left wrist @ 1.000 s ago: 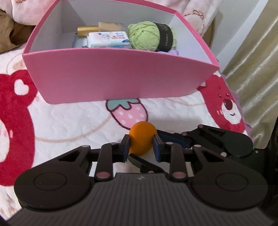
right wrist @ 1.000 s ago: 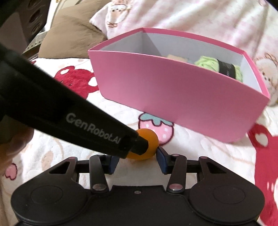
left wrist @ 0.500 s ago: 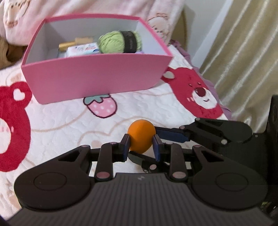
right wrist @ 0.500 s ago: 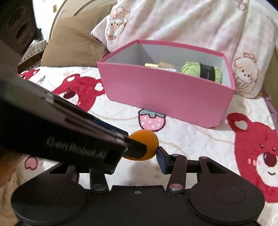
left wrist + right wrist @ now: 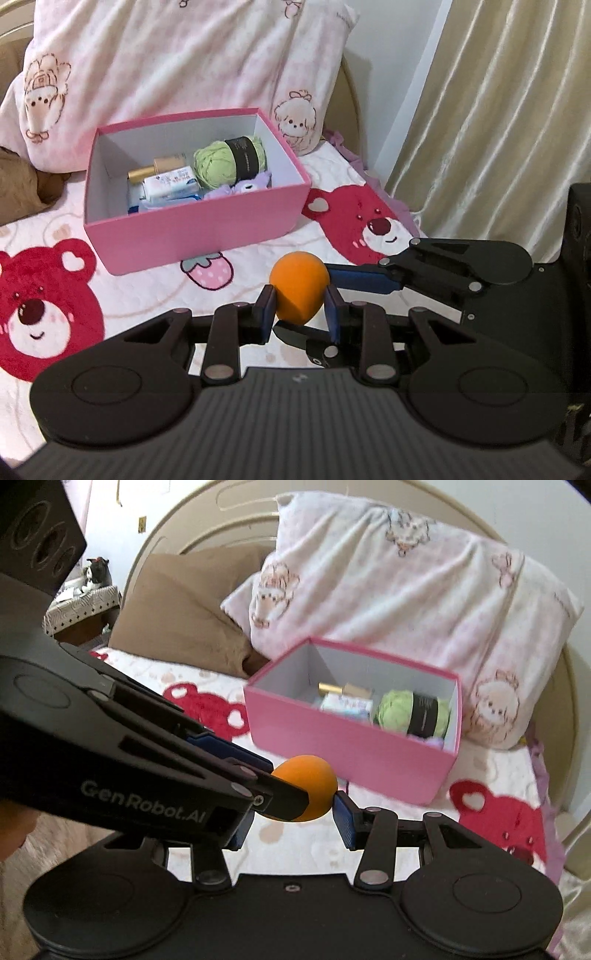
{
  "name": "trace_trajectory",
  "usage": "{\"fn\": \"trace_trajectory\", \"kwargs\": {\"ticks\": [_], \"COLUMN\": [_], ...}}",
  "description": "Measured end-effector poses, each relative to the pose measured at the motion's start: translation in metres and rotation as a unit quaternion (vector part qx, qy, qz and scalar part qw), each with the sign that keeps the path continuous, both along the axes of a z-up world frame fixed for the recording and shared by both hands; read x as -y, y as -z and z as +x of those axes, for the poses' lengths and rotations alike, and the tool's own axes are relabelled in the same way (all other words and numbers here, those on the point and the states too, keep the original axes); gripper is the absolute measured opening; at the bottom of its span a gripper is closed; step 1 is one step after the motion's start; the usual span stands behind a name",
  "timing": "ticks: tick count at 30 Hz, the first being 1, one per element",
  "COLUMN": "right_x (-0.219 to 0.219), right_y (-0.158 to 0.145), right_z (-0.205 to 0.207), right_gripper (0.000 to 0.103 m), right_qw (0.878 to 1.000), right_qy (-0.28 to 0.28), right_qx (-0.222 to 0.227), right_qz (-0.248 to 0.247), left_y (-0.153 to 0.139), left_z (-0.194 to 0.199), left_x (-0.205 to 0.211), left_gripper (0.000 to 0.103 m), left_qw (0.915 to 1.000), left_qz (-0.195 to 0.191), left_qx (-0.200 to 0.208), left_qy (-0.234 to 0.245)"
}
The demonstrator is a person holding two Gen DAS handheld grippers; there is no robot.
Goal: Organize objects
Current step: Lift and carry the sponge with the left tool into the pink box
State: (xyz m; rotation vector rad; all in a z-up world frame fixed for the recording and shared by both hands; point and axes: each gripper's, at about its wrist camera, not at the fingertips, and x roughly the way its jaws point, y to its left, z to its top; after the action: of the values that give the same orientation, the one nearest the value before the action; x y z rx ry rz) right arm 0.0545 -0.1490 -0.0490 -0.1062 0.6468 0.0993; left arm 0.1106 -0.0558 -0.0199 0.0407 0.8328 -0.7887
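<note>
Two grippers, left gripper [image 5: 298,303] and right gripper [image 5: 291,810], both clamp one orange egg-shaped sponge [image 5: 298,286] above the bear-print bed [image 5: 155,295], near the pink cardboard box [image 5: 199,229].

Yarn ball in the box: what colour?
Light green yarn with a black band; clearest in the left wrist view.

Orange egg-shaped sponge [image 5: 298,286]. Pink box [image 5: 192,229], white inside. Light green yarn ball [image 5: 216,166] with black band. White bedspread [image 5: 147,291] printed with red bears and pink strawberries. Pale pink pillow [image 5: 406,602] with puppy figures. Beige curtain [image 5: 498,110].
</note>
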Motion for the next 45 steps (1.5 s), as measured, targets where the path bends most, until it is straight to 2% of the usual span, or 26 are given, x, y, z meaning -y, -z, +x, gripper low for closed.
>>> {"fn": "trace_trajectory", "kwargs": {"ticks": [7,15,19,26,32,42,45], "right_x": [0.004,0.025,0.046,0.078,0.102,0.119,0.123], "right_y": [-0.028,-0.056,-0.062,-0.042,-0.013,0.035,0.045], "right_z": [0.025,0.075,0.110,0.160,0.192,0.236,0.240], "right_gripper": [0.052,0.052,0.052,0.052,0.052,0.052,0.052], "right_qw": [1.000,1.000,1.000,0.998,0.992,0.986,0.986], "right_qy": [-0.017,-0.021,-0.012,0.005,0.007,0.005,0.013], "right_qx": [0.000,0.003,-0.008,-0.037,-0.058,-0.103,-0.104], "right_qz": [-0.015,-0.012,0.011,0.053,0.115,0.129,0.129], "left_y": [-0.028,-0.053,-0.055,-0.026,0.003,0.053,0.065], "left_z": [0.037,0.088,0.122,0.177,0.204,0.235,0.241], "left_x": [-0.002,0.010,0.019,0.035,0.033,0.041,0.045], "left_gripper": [0.027,0.027,0.027,0.028,0.027,0.026,0.026], "left_qw": [0.9990,0.9988,0.9975,0.9939,0.9927,0.9903,0.9898], "left_qz": [0.001,-0.009,-0.020,-0.033,-0.049,-0.057,-0.060], "left_qx": [-0.045,-0.041,-0.054,-0.087,-0.087,-0.097,-0.099], "left_qy": [0.000,-0.025,-0.040,-0.059,-0.068,-0.082,-0.083]}}
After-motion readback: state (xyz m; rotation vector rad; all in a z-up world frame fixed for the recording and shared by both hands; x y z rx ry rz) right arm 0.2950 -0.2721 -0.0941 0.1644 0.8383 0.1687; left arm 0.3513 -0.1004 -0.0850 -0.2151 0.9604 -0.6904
